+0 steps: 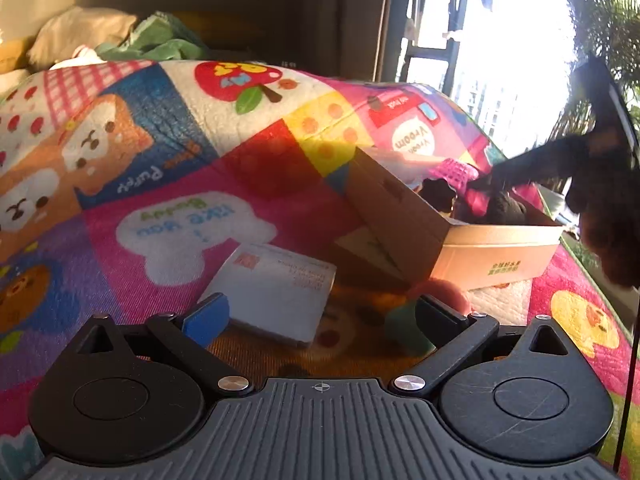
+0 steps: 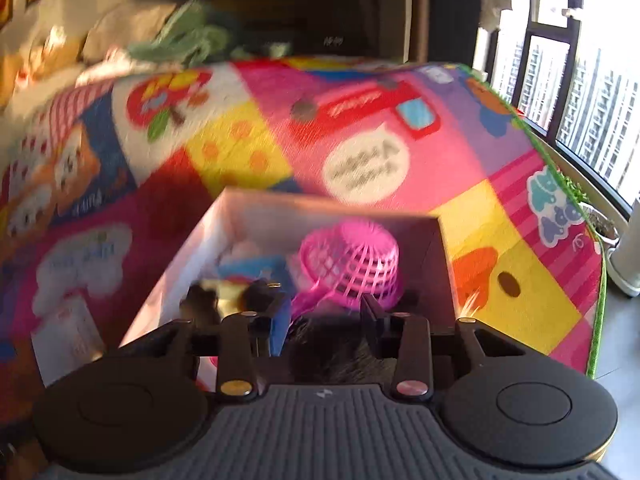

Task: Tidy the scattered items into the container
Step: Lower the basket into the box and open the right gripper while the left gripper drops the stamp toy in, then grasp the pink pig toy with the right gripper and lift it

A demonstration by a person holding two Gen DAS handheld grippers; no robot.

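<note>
Left gripper [image 1: 322,306]: released, its jaws spread wide and level, hovering low over the mat with nothing pressed between the blue pad [image 1: 206,314] and the opposite finger.
Beside its right finger: a teal thing [image 1: 408,330], too blurred to name.
White box [image 1: 276,292]: on the play mat [image 1: 160,160], just ahead of the open left jaws. It lies flat with its printed face up and a red mark at its far left corner. Its long near edge runs from the left down to the right in the left wrist view.
Right gripper [image 2: 326,312]: over the near end of the container, pointing down into it and drawn in on the dark furry toy [image 2: 340,346], whose fur fills the gap between the two fingers.
Cardboard container [image 1: 400,216]: on the mat, to the right of the white box and beyond it, open top up. Its long axis runs away from the right wrist camera. One flap [image 1: 368,256] is folded outward and slopes down to the mat on the side facing the white box.
Inside the container: a pink lattice basket [image 2: 352,264], tipped over with its closed base toward the far right and its rim toward the near left. There is also a blue item [image 2: 256,270] and dark plush shapes, all blurred.
Beyond the mat: pale pillows [image 1: 80,32] and a green cloth [image 1: 160,40].
Far right: a sunlit window [image 2: 580,80].
</note>
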